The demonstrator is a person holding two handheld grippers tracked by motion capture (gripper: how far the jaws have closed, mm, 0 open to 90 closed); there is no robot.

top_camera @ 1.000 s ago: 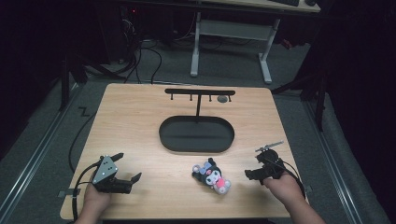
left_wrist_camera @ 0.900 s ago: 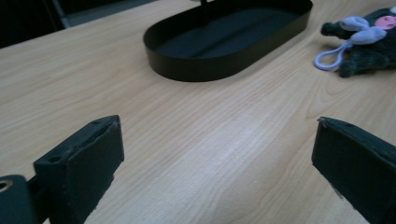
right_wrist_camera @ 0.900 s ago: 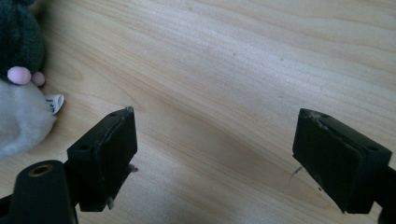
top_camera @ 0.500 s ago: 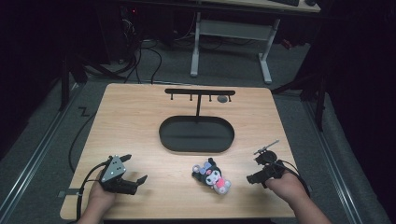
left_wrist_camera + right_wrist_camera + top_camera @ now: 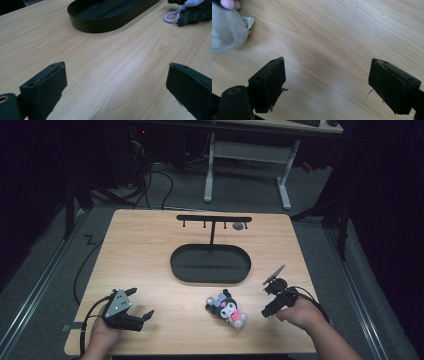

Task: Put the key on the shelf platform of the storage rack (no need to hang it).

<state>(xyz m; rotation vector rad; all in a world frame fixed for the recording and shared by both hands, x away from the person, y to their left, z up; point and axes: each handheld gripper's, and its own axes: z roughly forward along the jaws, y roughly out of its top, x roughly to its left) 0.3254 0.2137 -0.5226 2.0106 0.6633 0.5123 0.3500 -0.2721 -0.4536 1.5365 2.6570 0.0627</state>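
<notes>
**Plush toy not picked up yet, both grippers empty**

Biggest thing first: the wooden table [image 5: 150, 250] takes up most of the scene. Mid-table sits a black oval tray [image 5: 210, 264], w/ nothing in it as far as I can see. Right behind the tray stands a black hook rack [image 5: 214, 220], a T-shaped bar w/ small pegs; something small and round hangs near its right end, too small to tell what.

Next, the plush toy [image 5: 227, 307]: dark head, pink body, lying on the table near the front edge, btwn the two hands and well apart from the tray. In the left gripper view it has a pale loop [image 5: 172, 16] at the top, which looks made for a peg, prob. the rack's, but that's my guess.

Left gripper [image 5: 141, 309] sits front-left, low over the wood, jaws spread wide w/ just bare table btwn them. Right gripper [image 5: 270, 296] is front-right, just beside the toy on its right, jaws also wide apart, nothing in them; in the right gripper view the toy's grey fur [image 5: 224, 27] is off at the upper left corner, not btwn the jaws.

Progress, by my read: nothing done so far. Toy untouched, no grip made. Left to do: line up a gripper on the toy, close, lift, carry it over to tray or rack.
</notes>
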